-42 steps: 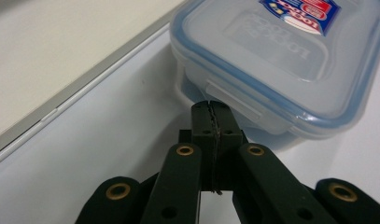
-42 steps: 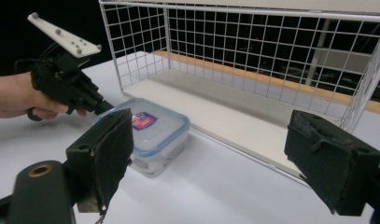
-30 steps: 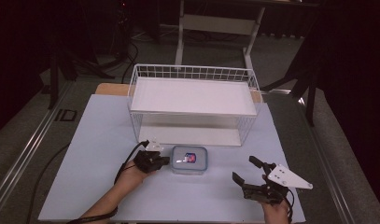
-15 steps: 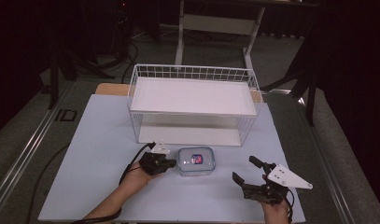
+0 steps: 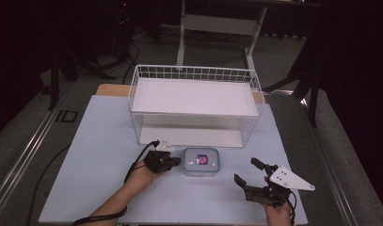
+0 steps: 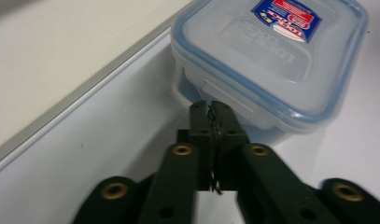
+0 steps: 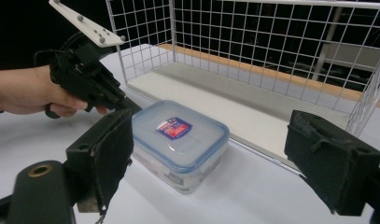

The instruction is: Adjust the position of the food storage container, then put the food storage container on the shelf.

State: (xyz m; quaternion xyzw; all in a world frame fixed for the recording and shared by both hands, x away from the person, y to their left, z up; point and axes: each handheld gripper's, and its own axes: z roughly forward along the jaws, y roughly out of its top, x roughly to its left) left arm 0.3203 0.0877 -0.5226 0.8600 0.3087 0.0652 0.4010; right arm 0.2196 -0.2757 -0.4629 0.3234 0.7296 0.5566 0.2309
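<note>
My left claw (image 5: 172, 161) is pressed together, its tips touching the side latch of the lidded food container (image 5: 202, 161) just ahead of it on the worktop (image 5: 95, 160). To nudge it well I'd push low and square. My right claw (image 5: 248, 173), spread wide, waits well apart.

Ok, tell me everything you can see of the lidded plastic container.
The container is a small rounded-rectangle box of clear plastic, shut under a translucent lid with a blue seal rim, side latch flaps and a red-and-blue label. It sits upright on the pale table, just in front of the white wire rack. The left hand-held gripper, jaws shut, touches its side below a latch.
</note>
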